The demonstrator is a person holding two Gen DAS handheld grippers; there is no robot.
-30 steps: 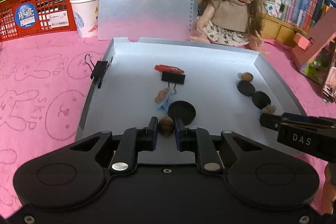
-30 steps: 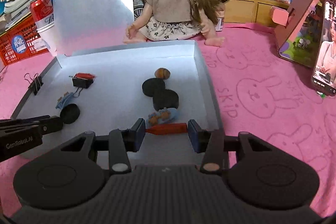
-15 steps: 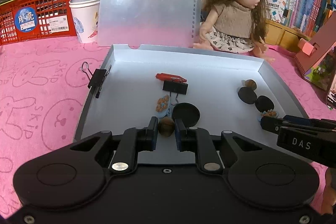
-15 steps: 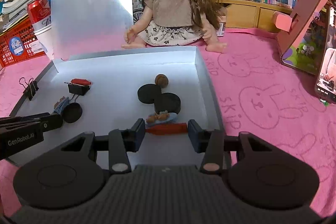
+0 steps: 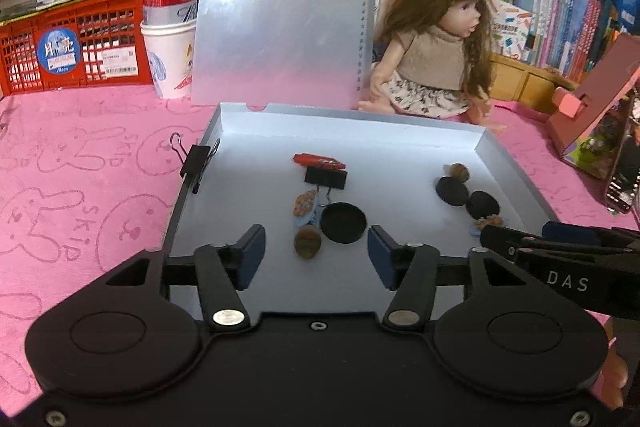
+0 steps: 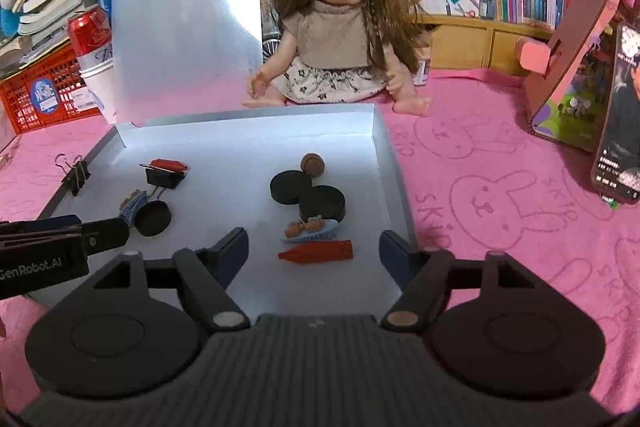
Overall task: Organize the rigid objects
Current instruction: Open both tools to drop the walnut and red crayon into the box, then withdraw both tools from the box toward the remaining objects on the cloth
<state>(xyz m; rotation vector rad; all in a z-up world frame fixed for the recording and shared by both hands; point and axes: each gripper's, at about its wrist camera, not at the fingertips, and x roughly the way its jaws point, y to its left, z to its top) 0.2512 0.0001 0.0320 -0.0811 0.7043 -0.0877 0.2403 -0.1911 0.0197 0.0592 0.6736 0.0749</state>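
both sets of tongs are opening with nothing gripped: the walnut (image 5: 307, 247) lies in the tray (image 5: 516, 169) just beyond the left gripper (image 5: 316, 259), and the red bottle-shaped piece (image 6: 316, 251), seemingly flat, lies long axis left-right, just ahead of the right gripper (image 6: 314, 259).

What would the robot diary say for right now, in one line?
left tongs: opening, nut loose between | right tongs: opening, red piece loose between | both lie in tray
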